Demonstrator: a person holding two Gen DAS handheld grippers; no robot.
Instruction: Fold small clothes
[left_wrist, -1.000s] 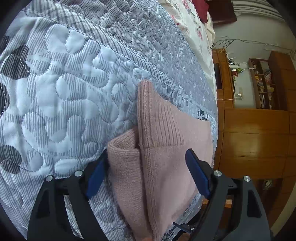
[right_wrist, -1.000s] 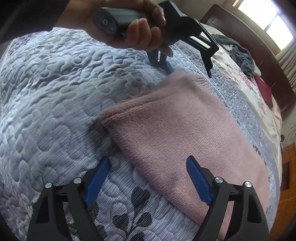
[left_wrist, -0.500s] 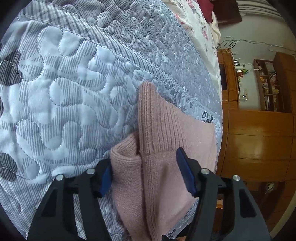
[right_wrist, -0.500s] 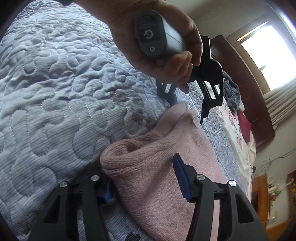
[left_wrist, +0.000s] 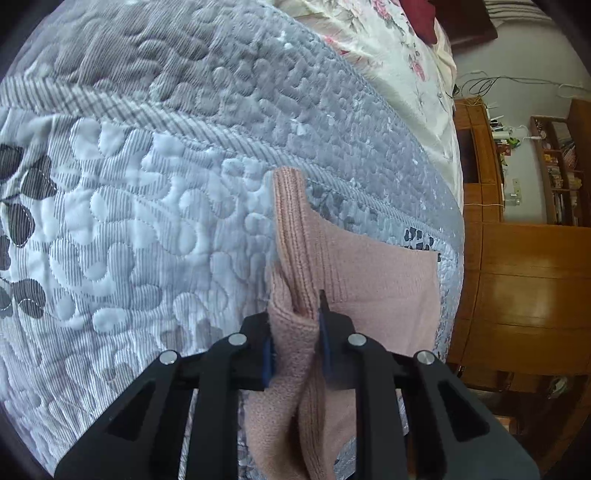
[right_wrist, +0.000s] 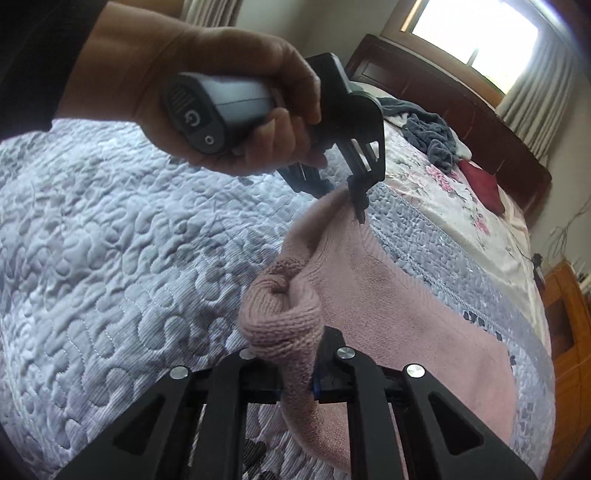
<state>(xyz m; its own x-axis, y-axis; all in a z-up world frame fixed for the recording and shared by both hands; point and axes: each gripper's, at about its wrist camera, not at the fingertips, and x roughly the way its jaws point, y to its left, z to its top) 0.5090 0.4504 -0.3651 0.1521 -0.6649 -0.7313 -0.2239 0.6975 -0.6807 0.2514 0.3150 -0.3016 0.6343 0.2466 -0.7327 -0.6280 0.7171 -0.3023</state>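
Both grippers have closed since half a second ago, when their blue pads stood apart on either side of the cloth. The left gripper (left_wrist: 293, 349) now pinches a bunched corner of the pink knit garment (left_wrist: 384, 280), and the right gripper (right_wrist: 297, 384) is clamped on the neighbouring corner, the wool puckered into a knot above its fingers. The garment lies partly folded on the grey quilted bedspread (left_wrist: 129, 221), near the bed's edge, with the gripped edge raised off the quilt. The hand (right_wrist: 229, 107) holding the left tool shows in the right view. With two corners secured, the next fold can probably be carried over.
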